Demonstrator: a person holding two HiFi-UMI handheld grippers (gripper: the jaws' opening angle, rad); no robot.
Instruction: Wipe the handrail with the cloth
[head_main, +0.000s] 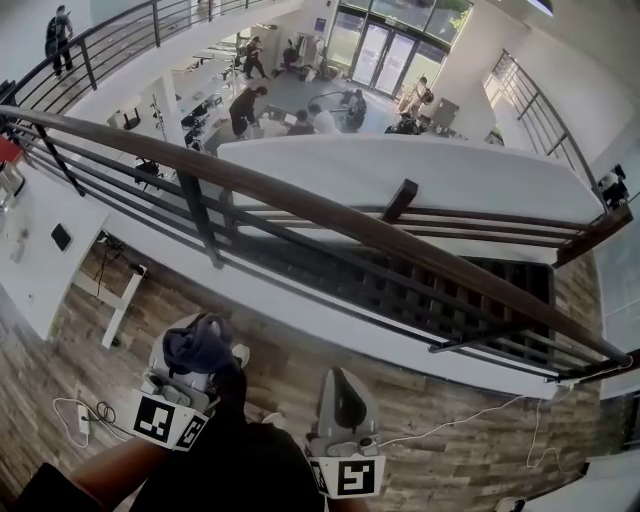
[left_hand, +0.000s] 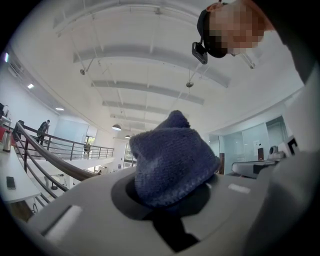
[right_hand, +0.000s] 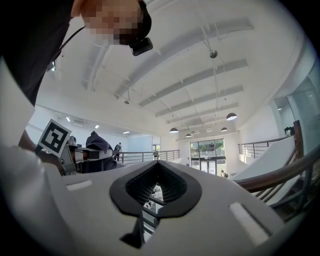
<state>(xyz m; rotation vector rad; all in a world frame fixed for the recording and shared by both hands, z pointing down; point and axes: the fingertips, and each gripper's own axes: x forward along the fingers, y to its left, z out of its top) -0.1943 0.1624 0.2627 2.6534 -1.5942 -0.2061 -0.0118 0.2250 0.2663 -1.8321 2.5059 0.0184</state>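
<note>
A dark brown wooden handrail on black metal posts runs from upper left to lower right across the head view, above a drop to a lower floor. My left gripper sits at the bottom left, well short of the rail, shut on a dark blue knitted cloth that bulges out between its jaws. The cloth shows as a dark wad at the gripper's tip. My right gripper is at the bottom middle, also short of the rail, shut with nothing in it. Both gripper views point upward at the ceiling.
Black horizontal bars run under the rail. Beyond it is an open atrium with people and desks far below. Wood-look floor lies under me, with a white cable and a white table leg at left.
</note>
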